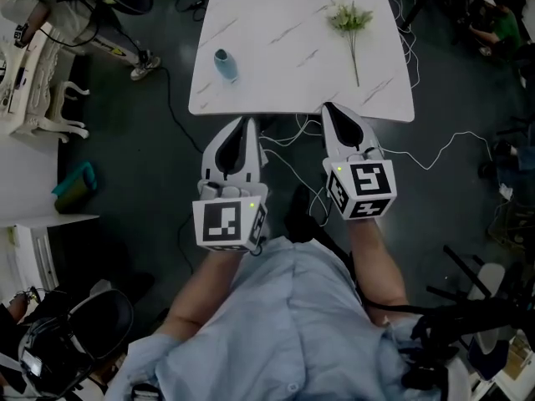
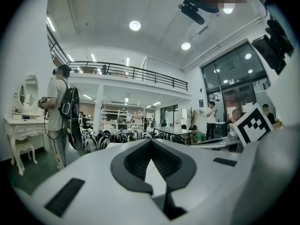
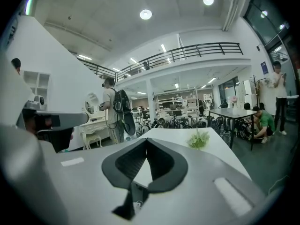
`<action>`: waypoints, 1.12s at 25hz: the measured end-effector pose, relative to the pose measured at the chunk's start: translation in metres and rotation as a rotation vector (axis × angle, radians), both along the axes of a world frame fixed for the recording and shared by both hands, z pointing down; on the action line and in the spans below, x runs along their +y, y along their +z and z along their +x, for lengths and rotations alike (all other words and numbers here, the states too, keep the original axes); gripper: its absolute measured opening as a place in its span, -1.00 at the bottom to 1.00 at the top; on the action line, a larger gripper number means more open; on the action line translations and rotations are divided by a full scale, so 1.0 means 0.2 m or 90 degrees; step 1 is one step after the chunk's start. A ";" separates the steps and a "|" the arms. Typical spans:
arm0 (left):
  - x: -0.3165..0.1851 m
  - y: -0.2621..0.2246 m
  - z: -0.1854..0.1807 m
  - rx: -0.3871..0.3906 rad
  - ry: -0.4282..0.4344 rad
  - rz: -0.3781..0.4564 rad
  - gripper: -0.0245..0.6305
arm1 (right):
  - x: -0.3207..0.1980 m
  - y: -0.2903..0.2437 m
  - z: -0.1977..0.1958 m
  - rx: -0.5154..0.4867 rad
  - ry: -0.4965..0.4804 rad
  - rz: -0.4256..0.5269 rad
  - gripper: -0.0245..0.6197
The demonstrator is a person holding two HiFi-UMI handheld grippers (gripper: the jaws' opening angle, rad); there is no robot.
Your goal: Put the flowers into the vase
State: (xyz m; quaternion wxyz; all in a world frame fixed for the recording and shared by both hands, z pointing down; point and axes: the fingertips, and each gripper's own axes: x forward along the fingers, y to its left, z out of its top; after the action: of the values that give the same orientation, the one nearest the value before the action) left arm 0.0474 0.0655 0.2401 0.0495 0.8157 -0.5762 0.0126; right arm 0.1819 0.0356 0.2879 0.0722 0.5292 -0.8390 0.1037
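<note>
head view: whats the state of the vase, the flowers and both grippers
vase: on the table, no flowers in it
flowers: lying flat on the table, apart from the vase
left gripper: shut, empty
right gripper: shut, empty

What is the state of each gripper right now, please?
The left gripper is closed and holds nothing.
The right gripper is closed and holds nothing.
</note>
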 end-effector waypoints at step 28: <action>-0.95 0.10 0.26 0.058 0.060 -0.019 -0.91 | -0.89 0.24 0.45 0.072 0.109 -0.066 -0.83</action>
State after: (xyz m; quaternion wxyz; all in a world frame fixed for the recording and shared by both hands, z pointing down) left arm 0.0997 -0.1247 0.2605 0.0870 0.8409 -0.5339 -0.0136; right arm 0.2712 -0.1425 0.3361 0.1371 0.5994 -0.7790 0.1227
